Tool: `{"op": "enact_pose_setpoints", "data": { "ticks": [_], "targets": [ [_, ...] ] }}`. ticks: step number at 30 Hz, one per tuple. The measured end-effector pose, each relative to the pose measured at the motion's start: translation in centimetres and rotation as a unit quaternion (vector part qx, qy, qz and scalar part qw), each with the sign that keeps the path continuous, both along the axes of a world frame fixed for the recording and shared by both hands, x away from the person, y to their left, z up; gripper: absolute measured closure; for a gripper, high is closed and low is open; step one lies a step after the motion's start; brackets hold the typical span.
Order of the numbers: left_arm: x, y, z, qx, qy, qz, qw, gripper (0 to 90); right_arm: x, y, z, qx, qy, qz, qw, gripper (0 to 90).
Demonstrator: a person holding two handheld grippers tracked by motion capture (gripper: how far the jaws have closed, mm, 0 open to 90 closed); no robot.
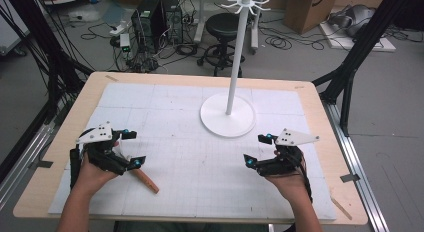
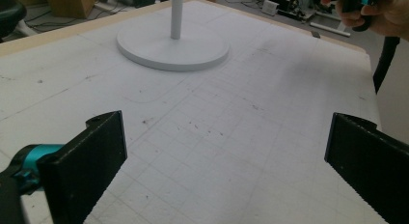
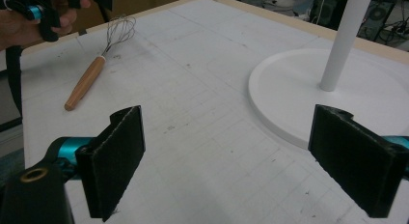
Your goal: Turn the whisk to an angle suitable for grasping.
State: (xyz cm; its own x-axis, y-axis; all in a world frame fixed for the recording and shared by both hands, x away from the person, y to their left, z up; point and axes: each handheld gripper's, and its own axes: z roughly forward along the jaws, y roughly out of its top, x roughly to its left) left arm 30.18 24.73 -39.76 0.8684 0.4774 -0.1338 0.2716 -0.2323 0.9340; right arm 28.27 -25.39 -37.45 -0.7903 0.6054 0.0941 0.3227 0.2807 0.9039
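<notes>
A whisk with a wooden handle (image 1: 145, 181) lies on the white mat near the front left. Its wire head (image 3: 118, 30) shows in the right gripper view, just below the person's left hand. My left gripper (image 1: 133, 148) hovers over the whisk's head end, open, with nothing between its jaws (image 2: 224, 161). My right gripper (image 1: 256, 149) is held over the mat at the front right, also open and empty (image 3: 226, 161). A tall white stand rises from a round base (image 1: 227, 122) at the middle back of the mat.
The mat covers a wooden table (image 1: 75, 112) whose edges run close on all sides. The stand's pole (image 1: 237, 57) ends in hooks at the top. Black frame legs stand at both sides of the table. A stool and computers sit on the floor behind.
</notes>
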Motion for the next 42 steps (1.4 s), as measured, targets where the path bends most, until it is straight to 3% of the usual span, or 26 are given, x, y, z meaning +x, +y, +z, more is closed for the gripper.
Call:
{"op": "enact_pose_setpoints", "data": {
  "ticks": [14,28,35,38,39,40,42],
  "targets": [
    [-0.5,-0.1,0.2,0.01,-0.004,-0.003,0.9999,1.6,-0.2,-0.2,0.0,0.004,-0.001,0.001,1.0,11.8],
    [-0.6,-0.3,0.4,0.033,-0.008,-0.002,0.9994,1.6,-0.1,-0.2,0.0,0.005,0.0,0.002,1.0,11.9],
    [-1.0,-0.5,0.6,0.071,-0.01,-0.006,0.9974,1.7,-0.1,-0.4,0.0,0.009,0.0,-0.002,1.0,11.9],
    [-1.4,-0.3,0.3,0.104,-0.004,-0.016,0.9944,1.7,-0.1,-0.3,0.0,0.007,0.0,0.0,1.0,11.9],
    [-1.4,-0.3,0.3,0.104,-0.004,-0.016,0.9944,1.7,-0.1,-0.2,0.0,0.006,0.002,0.0,1.0,11.8],
    [-1.8,-0.3,0.1,0.123,-0.001,-0.019,0.9922,1.7,-0.1,-0.2,0.0,0.005,0.001,0.001,1.0,11.8],
    [-2.3,-0.3,-0.2,0.136,-0.002,-0.027,0.9903,2.0,-0.1,-0.1,0.0,0.004,0.001,0.001,1.0,11.9]
  ]
}}
